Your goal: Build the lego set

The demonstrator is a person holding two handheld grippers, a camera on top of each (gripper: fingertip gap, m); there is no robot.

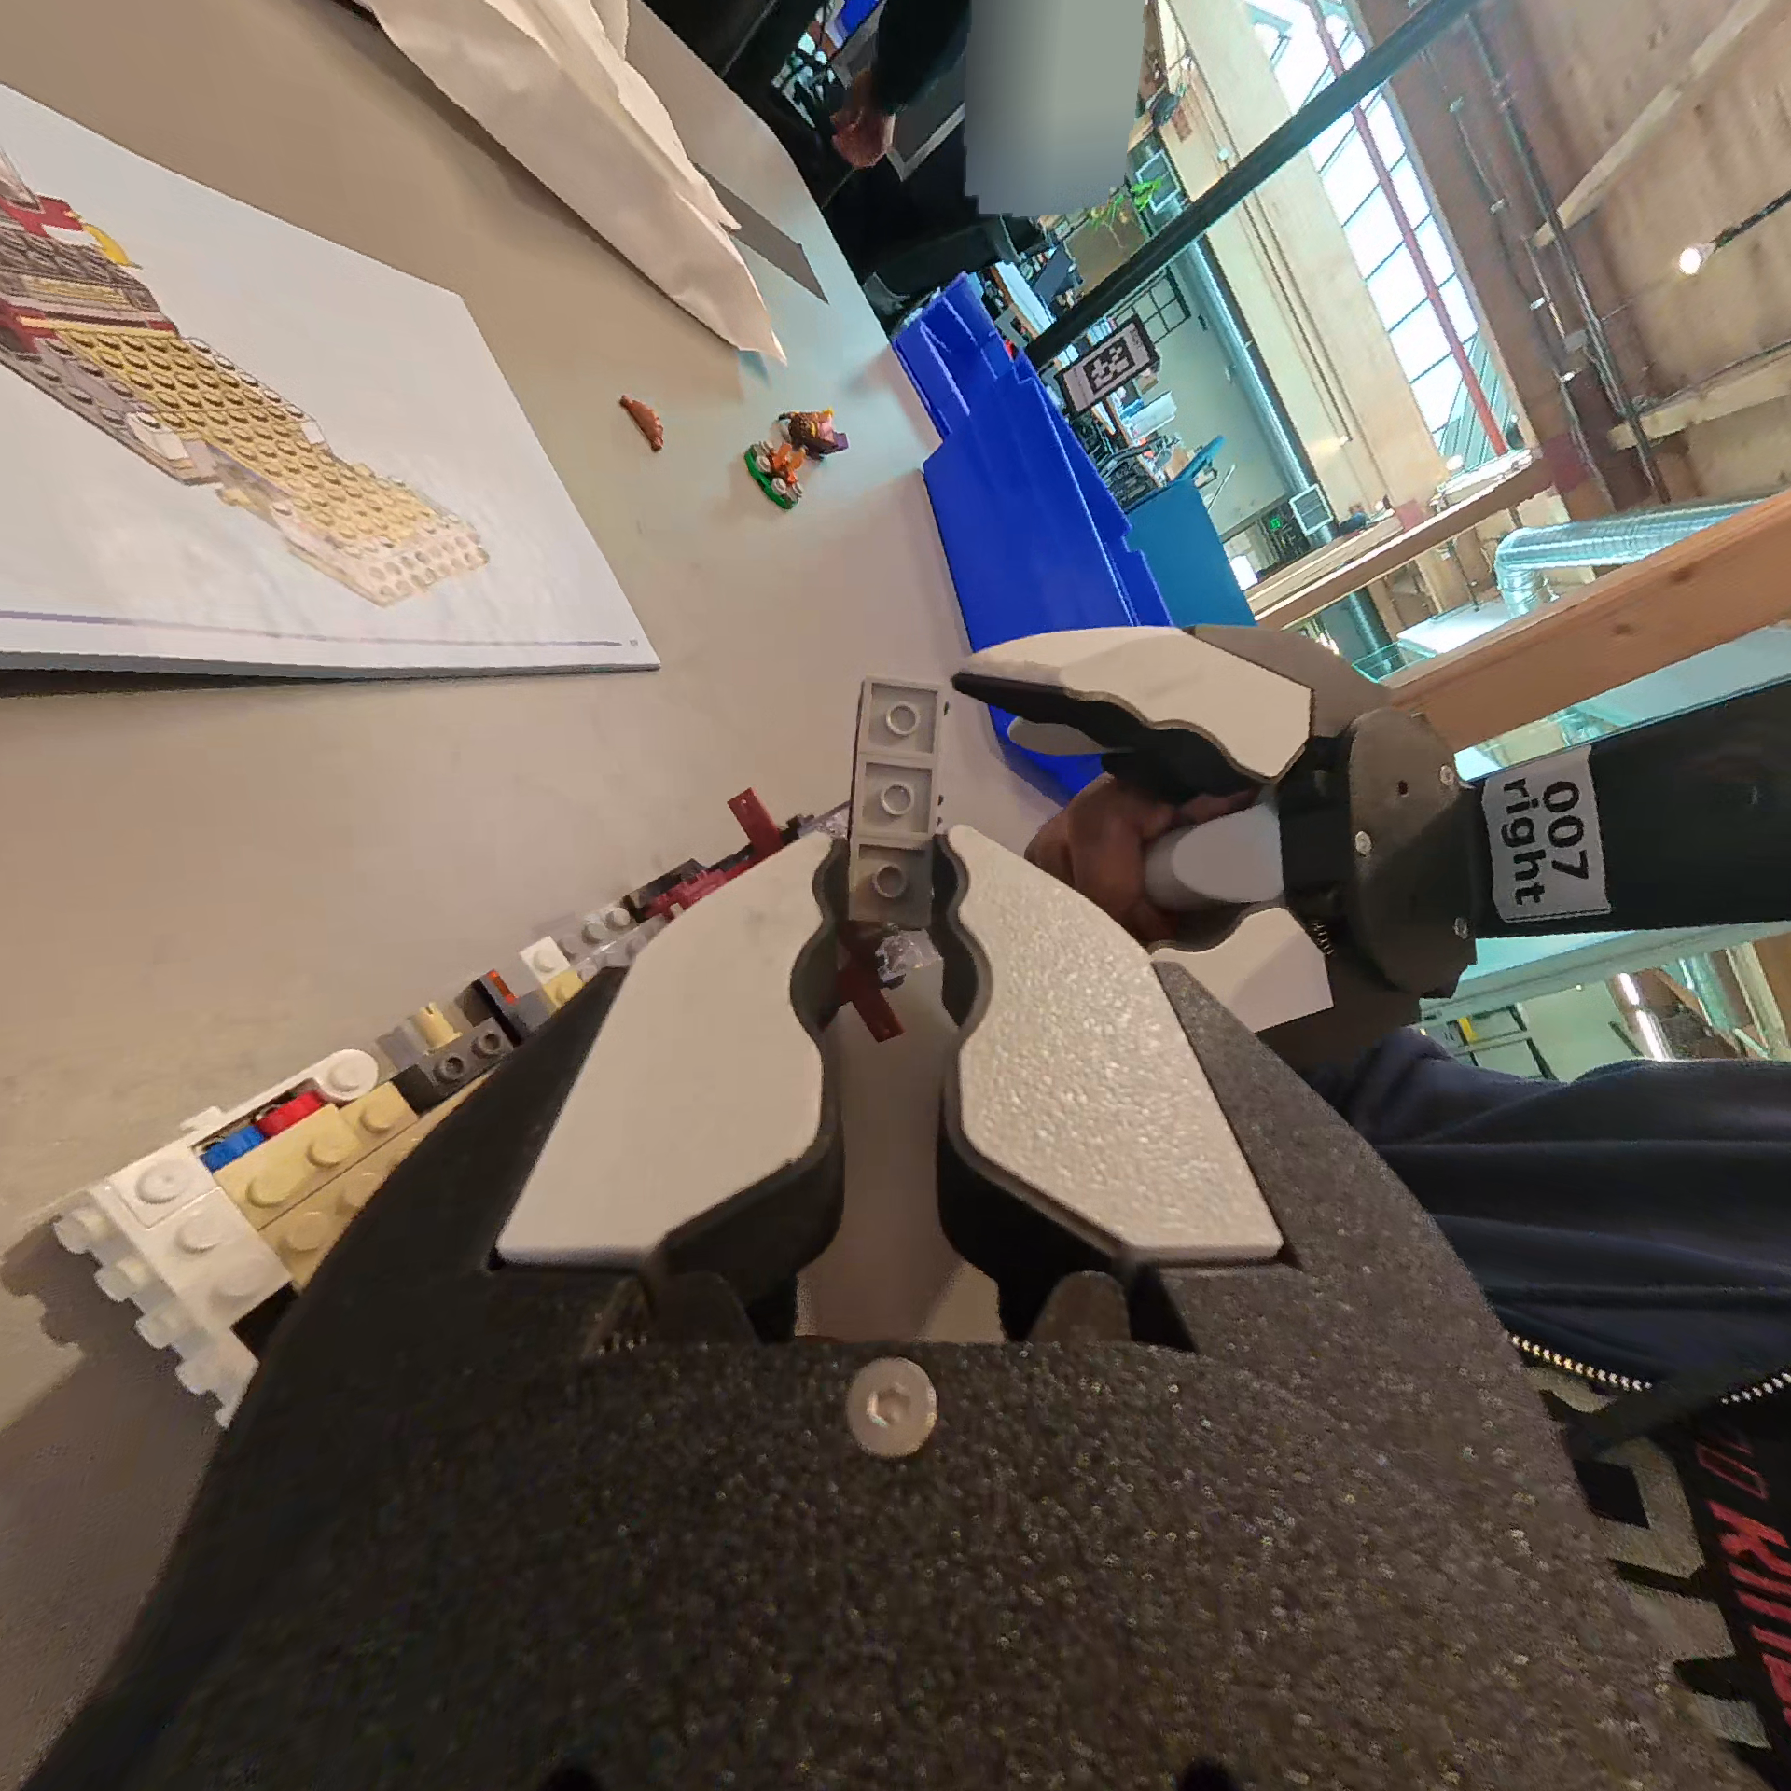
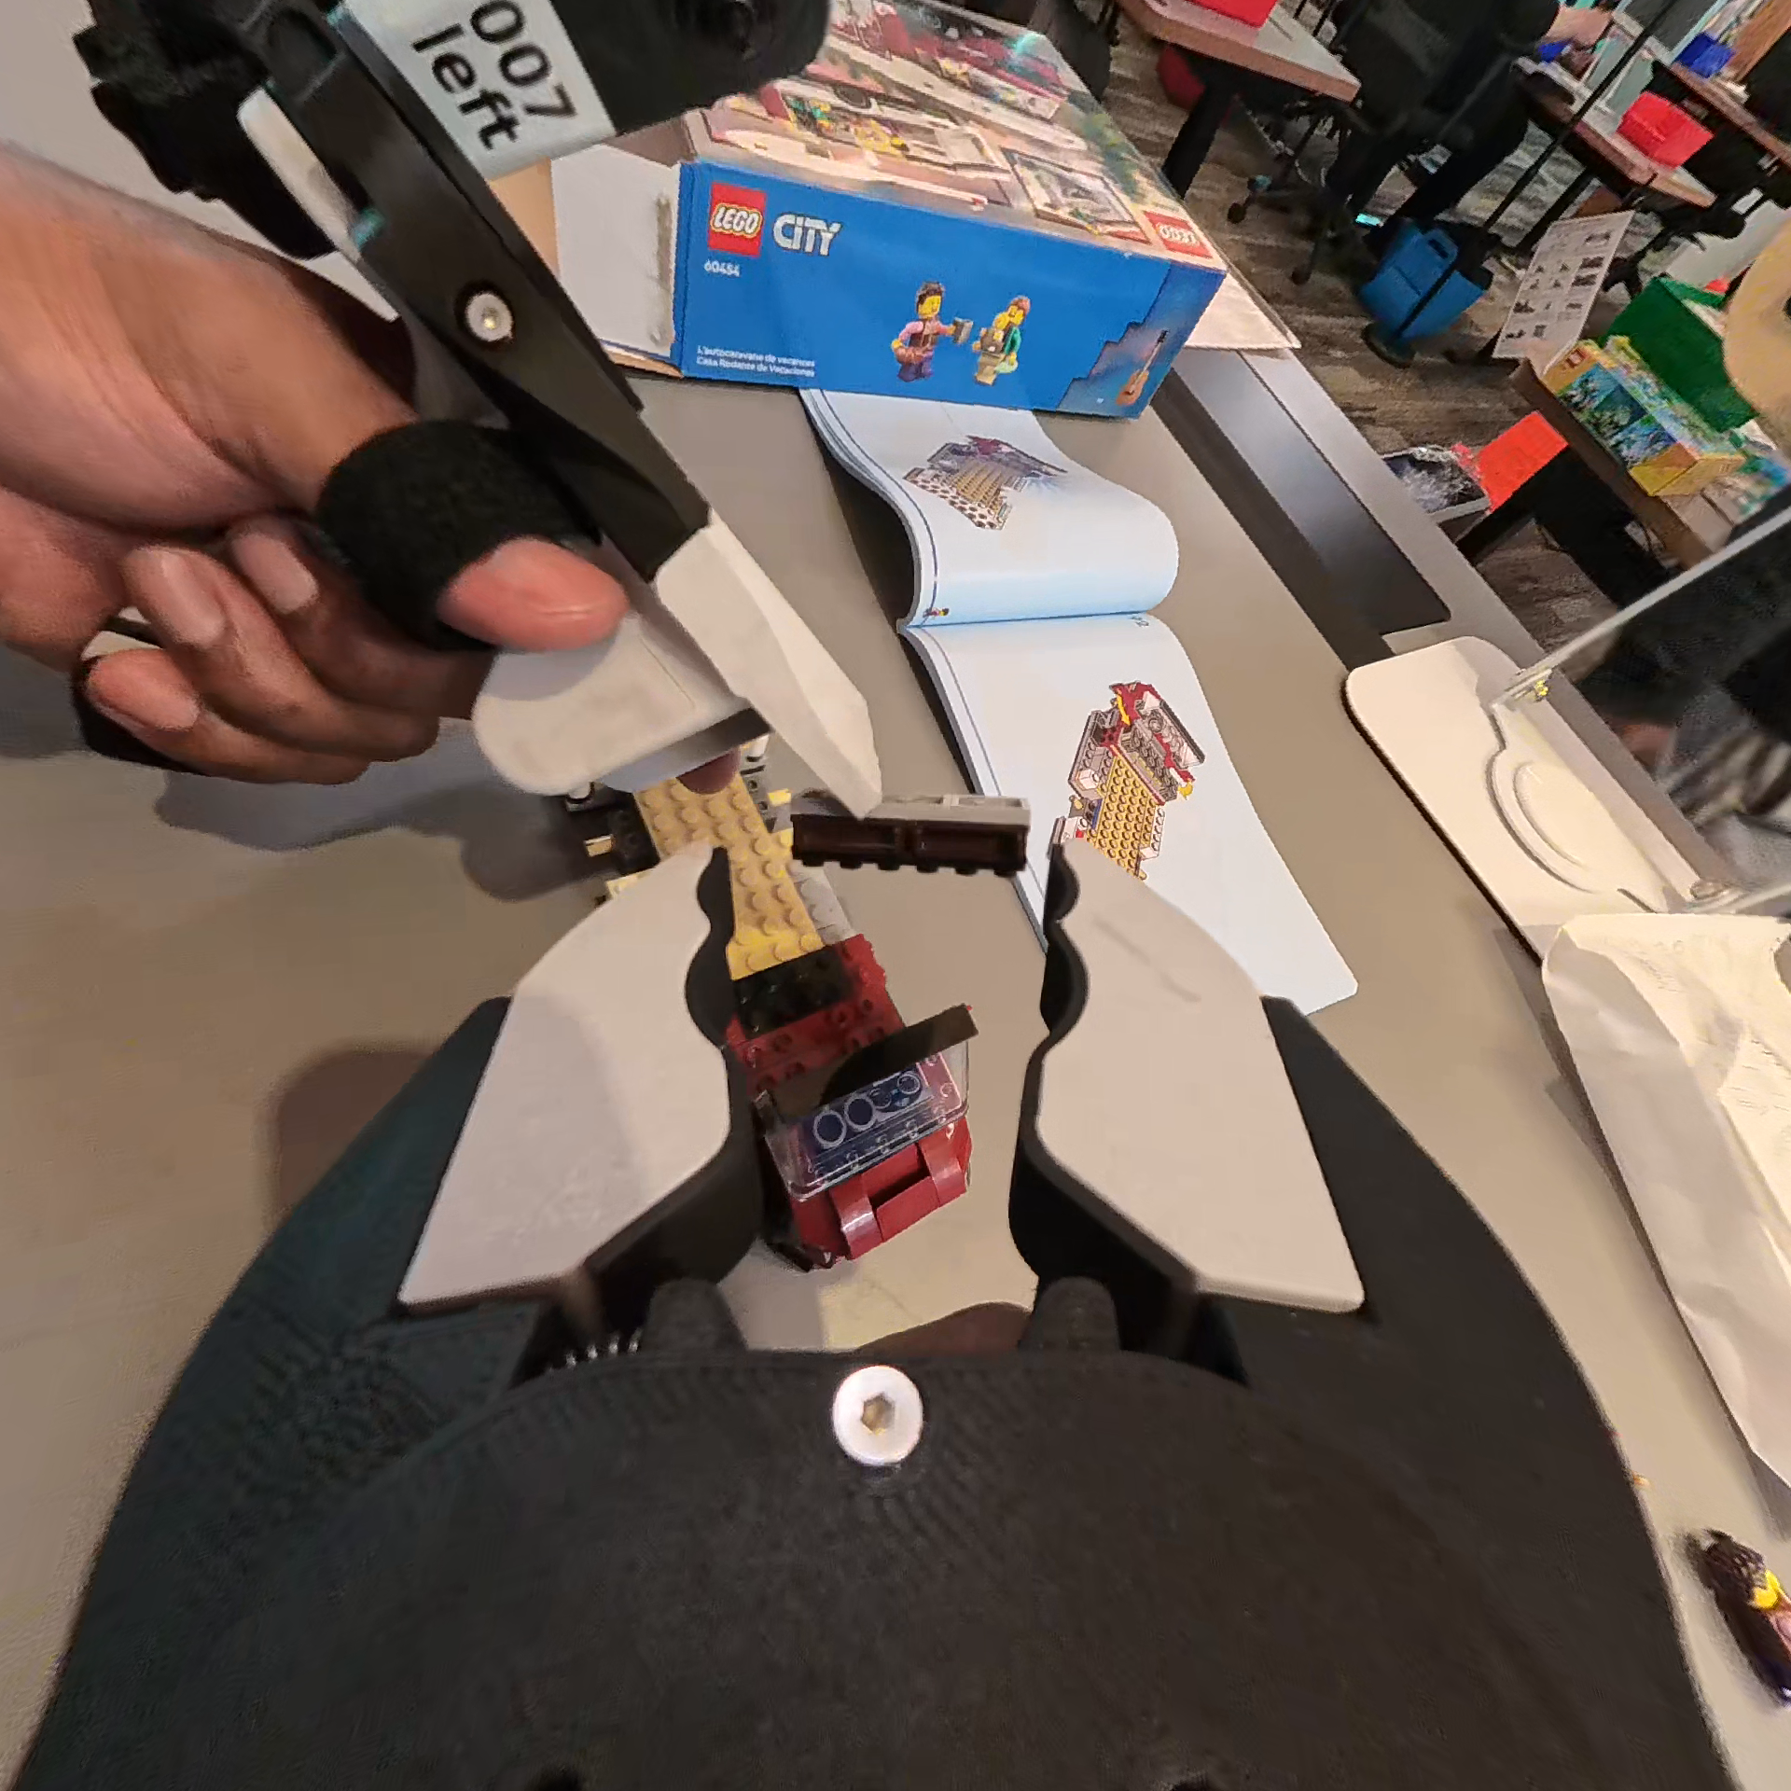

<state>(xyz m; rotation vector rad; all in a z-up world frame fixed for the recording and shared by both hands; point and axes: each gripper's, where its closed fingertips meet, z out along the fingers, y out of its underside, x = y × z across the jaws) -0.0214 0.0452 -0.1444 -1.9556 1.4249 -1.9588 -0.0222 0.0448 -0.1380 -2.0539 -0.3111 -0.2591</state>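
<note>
The left claw (image 1: 890, 853) has smooth pale-grey fingers with wavy dark rubbery pads on a grainy black body, and its tips are pinched on one end of a small grey studded brick strip (image 1: 899, 785); the pads press its sides at the lowest of the three round hollow studs, and the rest of the strip sticks out past the fingertips. From the right wrist view the same strip (image 2: 955, 804) shows a grey top layer over a dark brown underside and hangs level in the air above the desk (image 2: 242, 969), held at its left end by the left claw's pointed tips. The right claw (image 2: 877, 863) stands wide with nothing between its pads; the strip floats just beyond its fingertips, its free end near the right-hand finger without touching it. Under the right claw, on the matte grey desk, lies a long brick model (image 2: 775, 930) with a tan studded deck, black and dark red blocks and a clear glossy windshield piece. Just beyond it lies an open instruction booklet (image 2: 1066, 543) with glossy pale-blue pages, and behind that a blue cardboard toy box (image 2: 872, 281).
</note>
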